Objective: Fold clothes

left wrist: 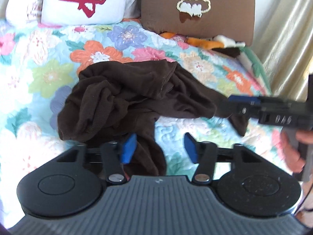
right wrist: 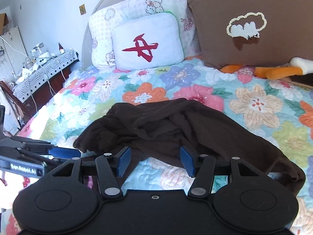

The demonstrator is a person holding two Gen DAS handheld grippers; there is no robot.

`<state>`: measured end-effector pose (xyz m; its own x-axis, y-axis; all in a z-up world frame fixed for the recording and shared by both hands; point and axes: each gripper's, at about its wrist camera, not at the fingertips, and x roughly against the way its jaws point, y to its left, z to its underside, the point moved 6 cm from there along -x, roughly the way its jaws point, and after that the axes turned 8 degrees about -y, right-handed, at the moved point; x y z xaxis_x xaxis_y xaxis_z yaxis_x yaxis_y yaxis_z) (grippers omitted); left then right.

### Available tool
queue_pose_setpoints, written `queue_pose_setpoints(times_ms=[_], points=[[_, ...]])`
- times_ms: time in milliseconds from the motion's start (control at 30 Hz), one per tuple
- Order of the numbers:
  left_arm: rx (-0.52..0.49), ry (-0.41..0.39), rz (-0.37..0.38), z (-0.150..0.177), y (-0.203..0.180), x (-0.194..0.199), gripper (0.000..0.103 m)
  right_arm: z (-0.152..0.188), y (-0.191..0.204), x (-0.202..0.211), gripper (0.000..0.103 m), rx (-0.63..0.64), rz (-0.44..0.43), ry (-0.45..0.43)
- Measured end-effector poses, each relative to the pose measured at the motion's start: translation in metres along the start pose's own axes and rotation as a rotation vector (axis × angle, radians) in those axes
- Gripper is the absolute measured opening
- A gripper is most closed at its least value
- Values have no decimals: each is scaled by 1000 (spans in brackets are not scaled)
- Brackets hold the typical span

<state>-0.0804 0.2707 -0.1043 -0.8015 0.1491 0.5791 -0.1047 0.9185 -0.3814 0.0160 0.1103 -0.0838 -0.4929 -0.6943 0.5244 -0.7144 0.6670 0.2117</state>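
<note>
Floral quilt (right wrist: 254,105); crumpled brown garment (right wrist: 176,129) just ahead of both spread grippers (left wrist: 159,146) (right wrist: 155,161).

We note a bed (right wrist: 254,105) with floral quilt, pillows (right wrist: 148,45) at its head, white wall (right wrist: 49,4), cluttered side table (right wrist: 45,66).

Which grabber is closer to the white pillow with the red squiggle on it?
Neither clearly; at a guess the left. Both the left gripper and the right gripper hang open over the brown garment, far short of the white pillow at the head of the bed.
</note>
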Motion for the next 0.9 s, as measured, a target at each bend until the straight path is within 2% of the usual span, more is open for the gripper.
queue_pose_setpoints(times_ms=[33,67,100,133,167,233,267,367,433,467,500,633,667,700,733,767,800,833,867,900], points=[[19,2,3,0,3,0,33,0,-1,1,61,2,-1,0],[36,5,3,0,6,0,23,-1,-2,3,60,6,-2,-1],[51,8,2,0,9,0,18,-1,-3,3,39,4,1,-4],[69,16,-2,1,13,-3,15,-2,-6,3,0,-5,11,-9],[89,26,-9,3,16,-7,14,-3,-11,3,4,-23,21,-21],[128,46,-22,8,23,-16,14,0,-23,-2,4,-66,40,-43],[124,52,-35,10,24,-20,14,6,-27,-9,4,-61,57,-25],[-6,49,-111,13,17,-35,16,28,-31,-26,9,19,113,26],[-78,52,-152,14,13,-44,32,42,-34,-35,13,50,142,41],[-99,59,-166,15,11,-50,54,47,-36,-39,16,63,151,47],[-107,69,-169,15,10,-55,70,51,-37,-41,20,79,168,48],[-165,106,-179,18,4,-78,75,62,-47,-47,22,140,249,56],[-184,115,-184,19,2,-84,82,63,-50,-47,23,139,257,52],[-201,123,-193,20,1,-91,88,63,-52,-46,27,134,258,48],[-216,131,-205,21,2,-98,90,63,-53,-45,36,134,260,43],[-231,138,-218,23,2,-105,90,62,-53,-44,40,143,265,36],[-238,138,-236,23,4,-109,84,61,-52,-43,46,155,270,26],[-240,133,-258,22,6,-111,73,60,-51,-43,48,173,272,13],[-237,134,-270,21,9,-112,41,58,-49,-43,48,191,270,4],[-230,140,-274,20,12,-112,24,57,-48,-45,48,210,264,-2]])
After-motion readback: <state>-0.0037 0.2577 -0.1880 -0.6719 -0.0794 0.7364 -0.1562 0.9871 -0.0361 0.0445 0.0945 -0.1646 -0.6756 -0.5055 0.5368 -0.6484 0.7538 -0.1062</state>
